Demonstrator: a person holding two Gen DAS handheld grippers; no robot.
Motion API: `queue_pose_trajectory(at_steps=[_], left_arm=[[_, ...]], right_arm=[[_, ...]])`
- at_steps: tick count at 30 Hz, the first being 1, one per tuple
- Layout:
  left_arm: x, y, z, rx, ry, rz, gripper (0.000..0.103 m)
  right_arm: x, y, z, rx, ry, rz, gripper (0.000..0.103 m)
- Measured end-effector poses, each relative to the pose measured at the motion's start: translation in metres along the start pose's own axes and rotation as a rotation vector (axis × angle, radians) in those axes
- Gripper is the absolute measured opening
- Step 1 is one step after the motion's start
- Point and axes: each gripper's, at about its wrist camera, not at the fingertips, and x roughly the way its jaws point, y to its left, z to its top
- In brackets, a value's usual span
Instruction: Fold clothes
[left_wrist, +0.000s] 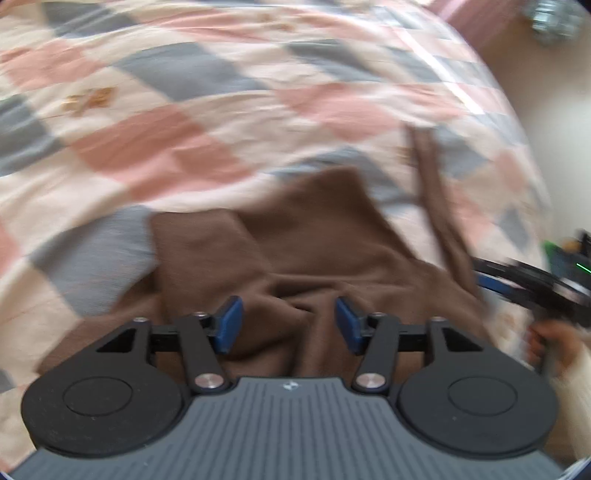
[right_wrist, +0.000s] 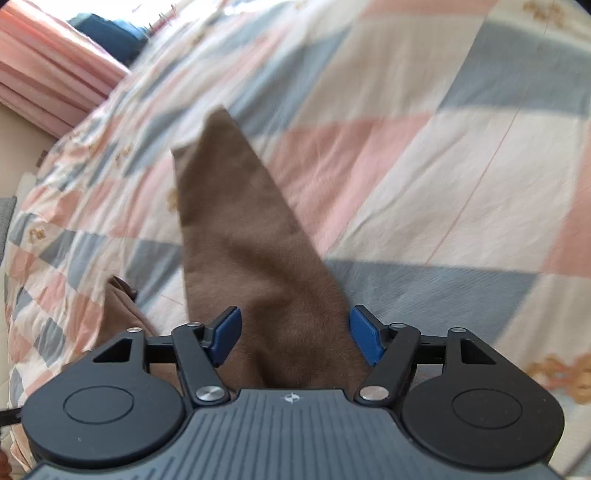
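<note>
Grippers gape empty: left gripper (left_wrist: 289, 325) above the rumpled brown garment (left_wrist: 295, 251), right gripper (right_wrist: 295, 334) over its sleeve (right_wrist: 236, 221). Pinch edges squarely, then flatten on the quilt (left_wrist: 184, 103).

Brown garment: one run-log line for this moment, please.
stage: fold not done | brown garment: rumpled on checked quilt | left claw: open, above garment | right claw: open, over a brown strip
</note>
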Motion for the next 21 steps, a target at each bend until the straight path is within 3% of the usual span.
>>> queue_pose_trajectory(at_steps=[1,2,6,10,11,13,15,16,18,21], left_arm=[[0.002,-0.006,-0.003,0.031,0.006,-0.019,0.062],[0.004,-0.014,-0.005,0.071,0.005,-0.019,0.062],[0.019,-0.041,-0.005,0.227,-0.004,0.034,0.059],[0.042,-0.055,-0.002,0.342,0.018,0.034,0.069],[0.048,-0.058,-0.001,0.37,0.026,0.04,0.069],[0.062,-0.058,0.0,0.392,0.054,0.038,0.069],[0.074,-0.057,0.0,0.406,0.078,0.032,0.072],[0.077,-0.058,-0.002,0.413,0.084,0.03,0.072],[0.083,-0.06,-0.005,0.428,0.094,0.026,0.071],[0.091,-0.063,-0.011,0.452,0.106,0.025,0.054]], right_arm=[[0.0,0.003,-0.003,-0.034,-0.001,-0.01,0.011],[-0.002,0.005,-0.005,-0.07,-0.006,-0.02,0.001],[-0.071,-0.001,-0.012,-0.095,-0.199,-0.09,0.001],[-0.168,-0.036,-0.031,0.024,-0.412,-0.266,0.001],[-0.183,-0.049,-0.036,0.063,-0.422,-0.285,0.004],[-0.192,-0.078,-0.043,0.164,-0.365,-0.229,0.016],[-0.178,-0.094,-0.045,0.229,-0.3,-0.122,0.043],[-0.166,-0.094,-0.044,0.234,-0.271,-0.073,0.049],[-0.131,-0.081,-0.032,0.171,-0.215,0.031,0.06],[-0.067,-0.048,-0.006,0.07,-0.13,0.105,0.073]])
